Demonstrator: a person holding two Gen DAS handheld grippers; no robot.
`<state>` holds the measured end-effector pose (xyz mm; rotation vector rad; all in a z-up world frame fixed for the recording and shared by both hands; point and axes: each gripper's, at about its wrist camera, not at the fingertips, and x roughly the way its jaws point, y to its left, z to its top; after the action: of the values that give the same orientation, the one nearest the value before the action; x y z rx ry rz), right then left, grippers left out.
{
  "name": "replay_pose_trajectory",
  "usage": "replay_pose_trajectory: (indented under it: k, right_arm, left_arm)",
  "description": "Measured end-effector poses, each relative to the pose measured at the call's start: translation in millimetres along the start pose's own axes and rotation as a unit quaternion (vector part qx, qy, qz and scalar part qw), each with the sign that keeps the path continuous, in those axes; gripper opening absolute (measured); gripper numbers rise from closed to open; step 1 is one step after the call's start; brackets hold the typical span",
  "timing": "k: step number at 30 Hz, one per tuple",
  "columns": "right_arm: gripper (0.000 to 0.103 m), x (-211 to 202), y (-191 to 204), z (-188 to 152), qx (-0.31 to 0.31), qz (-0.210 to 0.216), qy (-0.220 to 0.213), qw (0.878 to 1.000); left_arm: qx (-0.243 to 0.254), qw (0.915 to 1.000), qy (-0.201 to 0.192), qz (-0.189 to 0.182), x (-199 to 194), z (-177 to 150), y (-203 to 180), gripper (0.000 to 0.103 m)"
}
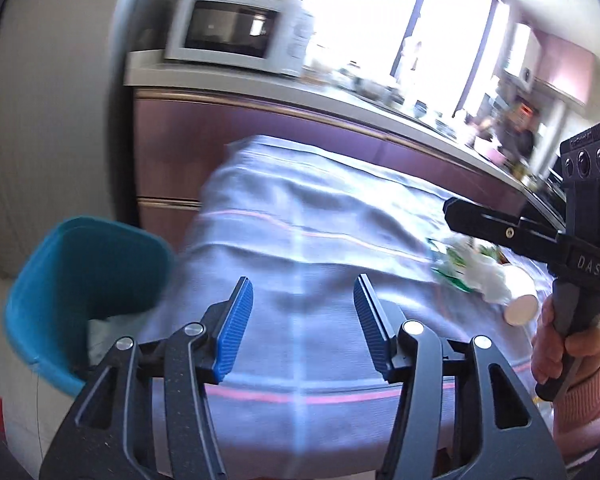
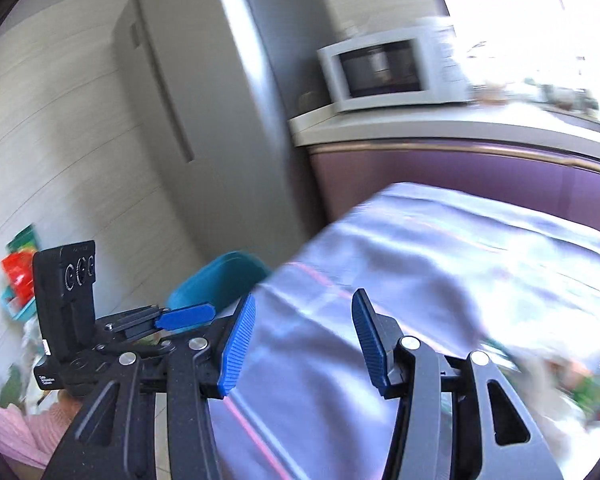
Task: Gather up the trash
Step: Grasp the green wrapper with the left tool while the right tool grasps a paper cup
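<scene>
Both empty, parted grippers, left gripper (image 1: 303, 330) and right gripper (image 2: 303, 338), over striped cloth (image 1: 300, 220); teal bin (image 1: 80, 280) alongside.

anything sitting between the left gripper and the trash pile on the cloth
Nothing visible does. The left gripper is open and empty, and only bare cloth lies between it and the trash pile.

A table (image 1: 300, 216) under a pale blue cloth with pink lines carries the things. On the cloth, at its right side in the left wrist view, lies crumpled white paper (image 1: 488, 276) on green wrapper (image 1: 450, 274), with a white cup (image 1: 518, 300) tipped over just beside the paper.
</scene>
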<state>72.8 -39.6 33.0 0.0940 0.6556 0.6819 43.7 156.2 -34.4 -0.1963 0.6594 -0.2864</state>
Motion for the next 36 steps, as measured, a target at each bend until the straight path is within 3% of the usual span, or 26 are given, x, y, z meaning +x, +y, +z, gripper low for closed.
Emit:
replay_pose_trajectory:
  k: [8, 15, 24, 26, 29, 31, 36]
  right_arm:
    - [0.048, -85, -81, -41, 0.079, -0.115, -0.033, 0.990]
    - [0.048, -127, -148, -69, 0.150, -0.165, -0.046, 0.974]
    - [0.048, -127, -174, -96, 0.194, -0.130, -0.029, 0.972]
    - [0.048, -125, -172, -101, 0.194, -0.118, -0.025, 0.974]
    - [0.047, -124, -163, -103, 0.189, -0.100, -0.022, 0.977]
    - [0.043, -124, -158, -104, 0.186, -0.092, -0.019, 0.978]
    - [0.023, -123, -143, -108, 0.170, -0.070, -0.013, 0.983]
  left_arm:
    - [0.060, 0.9944, 0.048, -0.073, 50, 6, -83, 0.054]
    - [0.069, 0.9884, 0.096, -0.096, 96, 12, -123, 0.055]
    - [0.051, 0.9803, 0.152, -0.116, 138, 11, -145, 0.055]
    - [0.043, 0.9796, 0.157, -0.118, 144, 11, -146, 0.051]
    - [0.027, 0.9782, 0.164, -0.124, 147, 13, -138, 0.034]
    - [0.019, 0.9789, 0.164, -0.121, 149, 13, -136, 0.026]
    - [0.018, 0.9819, 0.149, -0.116, 141, 13, -133, 0.022]
